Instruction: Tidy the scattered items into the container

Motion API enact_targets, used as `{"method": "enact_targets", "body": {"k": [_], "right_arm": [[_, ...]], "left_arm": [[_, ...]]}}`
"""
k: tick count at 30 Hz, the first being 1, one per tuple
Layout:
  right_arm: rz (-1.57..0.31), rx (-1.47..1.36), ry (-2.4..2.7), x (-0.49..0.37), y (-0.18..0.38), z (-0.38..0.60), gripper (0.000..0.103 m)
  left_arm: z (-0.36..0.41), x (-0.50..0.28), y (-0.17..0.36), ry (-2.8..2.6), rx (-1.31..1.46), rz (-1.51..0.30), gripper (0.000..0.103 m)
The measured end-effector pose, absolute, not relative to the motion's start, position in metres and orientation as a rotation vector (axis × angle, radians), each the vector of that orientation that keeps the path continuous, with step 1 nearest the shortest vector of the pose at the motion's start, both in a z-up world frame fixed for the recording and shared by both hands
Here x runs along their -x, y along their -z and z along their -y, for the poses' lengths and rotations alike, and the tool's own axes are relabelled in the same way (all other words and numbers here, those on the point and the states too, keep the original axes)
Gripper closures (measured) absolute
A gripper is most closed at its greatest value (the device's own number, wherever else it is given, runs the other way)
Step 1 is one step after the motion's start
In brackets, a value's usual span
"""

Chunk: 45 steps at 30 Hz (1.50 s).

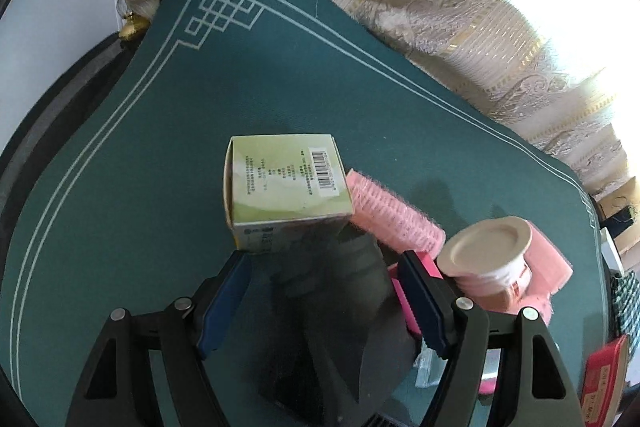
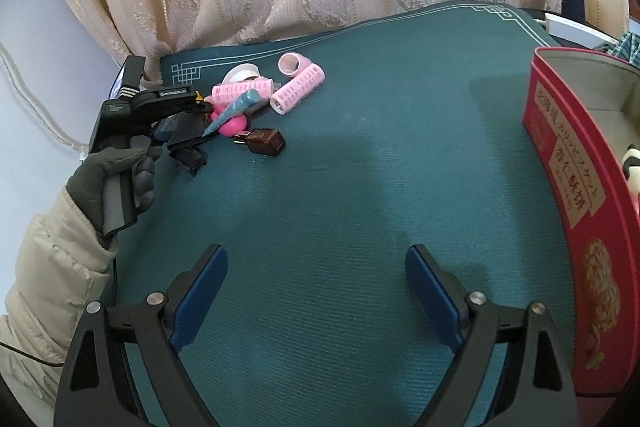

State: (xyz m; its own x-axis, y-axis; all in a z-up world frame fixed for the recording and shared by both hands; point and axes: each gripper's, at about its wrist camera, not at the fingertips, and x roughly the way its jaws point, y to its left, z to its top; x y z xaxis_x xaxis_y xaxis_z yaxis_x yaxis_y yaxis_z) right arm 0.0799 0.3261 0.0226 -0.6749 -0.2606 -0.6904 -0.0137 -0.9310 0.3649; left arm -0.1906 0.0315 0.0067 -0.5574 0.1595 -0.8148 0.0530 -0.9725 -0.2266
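The red container (image 2: 576, 195) stood at the right edge of the table (image 2: 360, 187), its side printed in white and cream Japanese and Chinese characters above a picture of a crisp biscuit. Well to its left lay the scattered items: a green carton (image 1: 286, 187) with a barcode and small print too fine to read, pink hair rollers (image 2: 298, 83), a brown bottle (image 2: 262, 141) and a white-lidded jar (image 1: 490, 255). The left hand-held gripper (image 1: 328, 291), held in a grey-gloved hand (image 2: 116, 171) with a cream sleeve, pointed steeply down just short of the carton, jaws spread and empty. The right hand-held gripper (image 2: 316, 287) hung over bare table beside the container, jaws wide and empty.
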Motion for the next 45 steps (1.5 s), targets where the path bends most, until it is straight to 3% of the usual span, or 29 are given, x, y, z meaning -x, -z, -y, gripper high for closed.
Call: {"method": "enact_targets", "body": {"k": [2,4,23,34,37,45], "right_arm": [[0.521,-1.198,2.704,-0.080,-0.023,-0.326,0.010],[0.526,-1.198,2.703,-0.080,-0.023,-0.328,0.010],[0.485,-1.228,2.738,-0.081,-0.024,-0.322,0.010],[0.359,-1.249,2.692,-0.064,-0.033,-0.269,0.010],[0.338,-1.267,2.676,-0.062,-0.029,-0.257,0.010],[0.327,-1.296,2.670,-0.055,-0.026,-0.247,0.010]], "left_arm": [[-0.033,0.191,-0.006,-2.698,1.432,0.328,0.029],[-0.035,0.190,-0.006,-2.683,1.421,0.318,0.043],[-0.021,0.086,-0.047,-2.623,1.269,0.358,0.044],[0.006,0.043,-0.028,-2.537,1.265,0.438,0.044],[0.011,0.044,-0.019,-2.488,1.312,0.498,0.033],[0.002,0.046,-0.019,-2.494,1.296,0.458,0.032]]}}
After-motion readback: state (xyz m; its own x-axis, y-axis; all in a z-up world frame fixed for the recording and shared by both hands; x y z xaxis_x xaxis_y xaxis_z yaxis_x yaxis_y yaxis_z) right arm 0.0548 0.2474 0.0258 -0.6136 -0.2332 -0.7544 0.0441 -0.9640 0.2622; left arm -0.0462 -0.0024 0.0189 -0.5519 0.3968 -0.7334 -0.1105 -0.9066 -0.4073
